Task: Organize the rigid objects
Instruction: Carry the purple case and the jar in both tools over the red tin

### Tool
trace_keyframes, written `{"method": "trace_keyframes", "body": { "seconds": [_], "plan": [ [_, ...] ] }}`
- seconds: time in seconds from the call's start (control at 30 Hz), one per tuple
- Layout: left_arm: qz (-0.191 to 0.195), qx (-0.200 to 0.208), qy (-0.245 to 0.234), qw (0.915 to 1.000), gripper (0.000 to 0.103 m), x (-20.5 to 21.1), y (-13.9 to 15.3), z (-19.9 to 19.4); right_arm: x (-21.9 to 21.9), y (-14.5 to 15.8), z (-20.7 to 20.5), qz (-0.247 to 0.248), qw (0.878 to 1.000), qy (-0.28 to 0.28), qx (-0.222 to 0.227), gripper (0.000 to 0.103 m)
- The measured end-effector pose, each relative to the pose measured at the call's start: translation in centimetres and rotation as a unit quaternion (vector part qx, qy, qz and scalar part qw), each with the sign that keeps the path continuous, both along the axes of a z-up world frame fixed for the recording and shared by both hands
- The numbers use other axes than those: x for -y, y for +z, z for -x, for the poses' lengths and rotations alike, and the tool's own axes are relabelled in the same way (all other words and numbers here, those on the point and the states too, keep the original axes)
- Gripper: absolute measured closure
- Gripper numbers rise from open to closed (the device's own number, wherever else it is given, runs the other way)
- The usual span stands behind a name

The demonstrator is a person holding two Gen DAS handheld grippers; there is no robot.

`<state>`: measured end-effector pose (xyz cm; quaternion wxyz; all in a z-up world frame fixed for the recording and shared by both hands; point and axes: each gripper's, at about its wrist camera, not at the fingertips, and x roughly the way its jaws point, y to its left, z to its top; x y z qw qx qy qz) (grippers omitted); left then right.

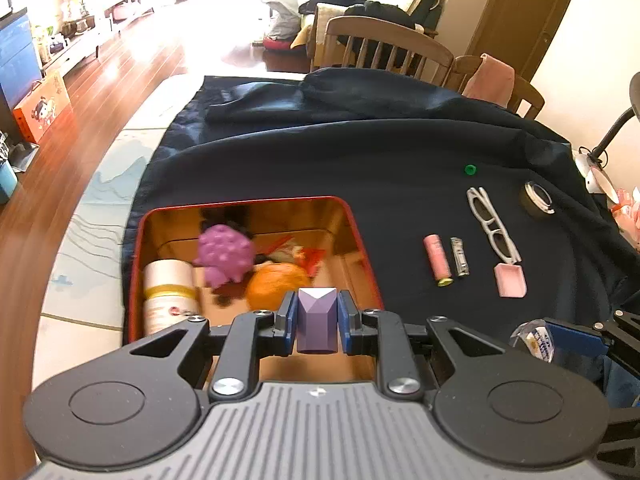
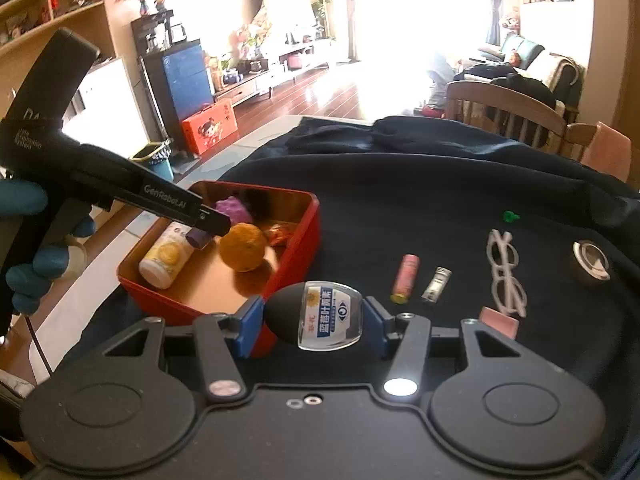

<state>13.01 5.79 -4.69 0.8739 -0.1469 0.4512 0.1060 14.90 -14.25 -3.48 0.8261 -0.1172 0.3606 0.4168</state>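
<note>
My left gripper [image 1: 316, 316] is shut on a small purple block [image 1: 317, 322] and holds it over the red tin box [image 1: 362, 240]. The box holds a white bottle [image 1: 170, 292], a purple spiky toy [image 1: 224, 256] and an orange [image 1: 276, 286]. In the right wrist view the left gripper [image 2: 204, 232] hangs over the box [image 2: 308, 240] above the orange [image 2: 243, 246]. My right gripper [image 2: 314, 316] is shut on a black and clear bottle with a blue label [image 2: 324, 316], just right of the box.
On the dark cloth [image 1: 360, 152] lie a pink tube [image 1: 437, 258], a silver clip [image 1: 460, 257], white glasses [image 1: 493, 226], a pink scoop [image 1: 510, 280], a green cap [image 1: 469, 169] and a round tin [image 1: 538, 199]. Wooden chairs [image 1: 384, 46] stand behind the table.
</note>
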Motion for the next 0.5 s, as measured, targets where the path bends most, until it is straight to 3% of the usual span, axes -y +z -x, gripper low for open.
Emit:
{"method": "trace_keyframes", "body": {
  "seconds": [0.5],
  "plan": [
    [0.003,-0.028,-0.019,0.9994,0.083,-5.7,-2.3,-0.1,-9.8,-2.1,1.0,0.035,0.998,0.041,-0.01,0.051]
  ]
}}
